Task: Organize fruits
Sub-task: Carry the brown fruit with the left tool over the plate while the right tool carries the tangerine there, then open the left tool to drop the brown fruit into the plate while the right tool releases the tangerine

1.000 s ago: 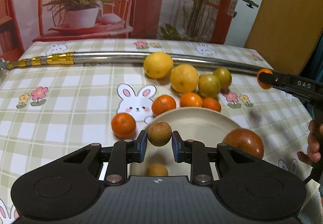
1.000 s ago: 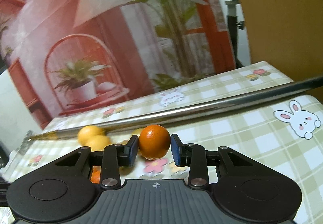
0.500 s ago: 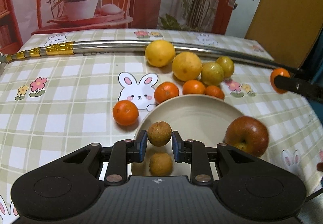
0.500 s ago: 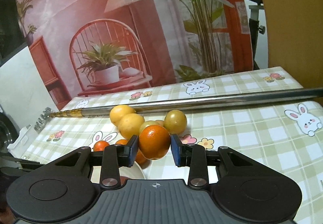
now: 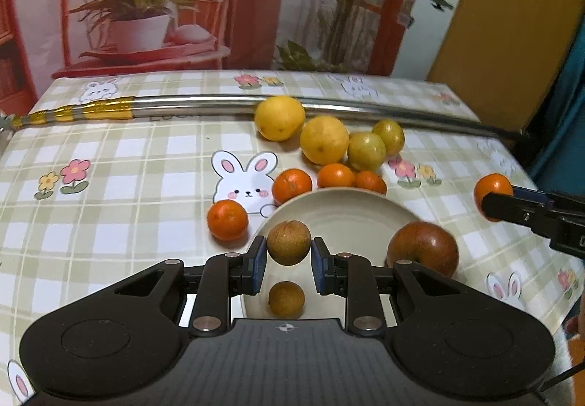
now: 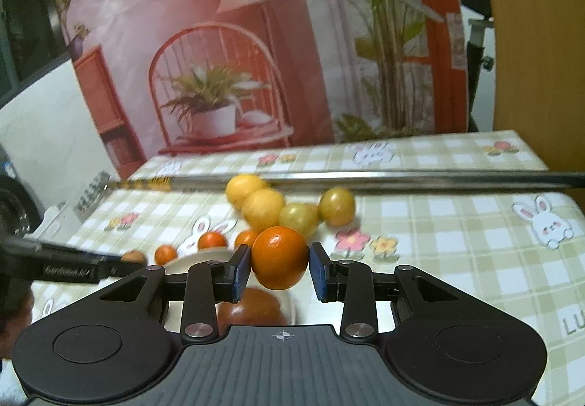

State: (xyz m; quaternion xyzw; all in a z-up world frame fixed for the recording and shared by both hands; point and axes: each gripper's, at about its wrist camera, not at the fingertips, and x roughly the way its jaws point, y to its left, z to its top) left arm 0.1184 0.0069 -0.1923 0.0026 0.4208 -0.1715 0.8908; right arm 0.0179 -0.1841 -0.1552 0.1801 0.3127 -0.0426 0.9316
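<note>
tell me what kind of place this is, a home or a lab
Likely a home table dressed as a staged set: a bunny-print checked tablecloth, a printed backdrop of a chair and plants, loose fruit around a plate.

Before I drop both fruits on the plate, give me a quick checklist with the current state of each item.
1. Left tool grips the brown fruit: ok, held between both pads.
2. Right tool grips the orange: ok, held between both pads.
3. Brown fruit over the plate: ok, it hangs above the near part.
4. Orange over the plate: cannot tell; in the left view it sits off to the plate's right.
5. Free room on the plate: ok, only an apple and a small brown fruit lie on it.
6. Tools clear of each other: ok, they are well apart.
</note>
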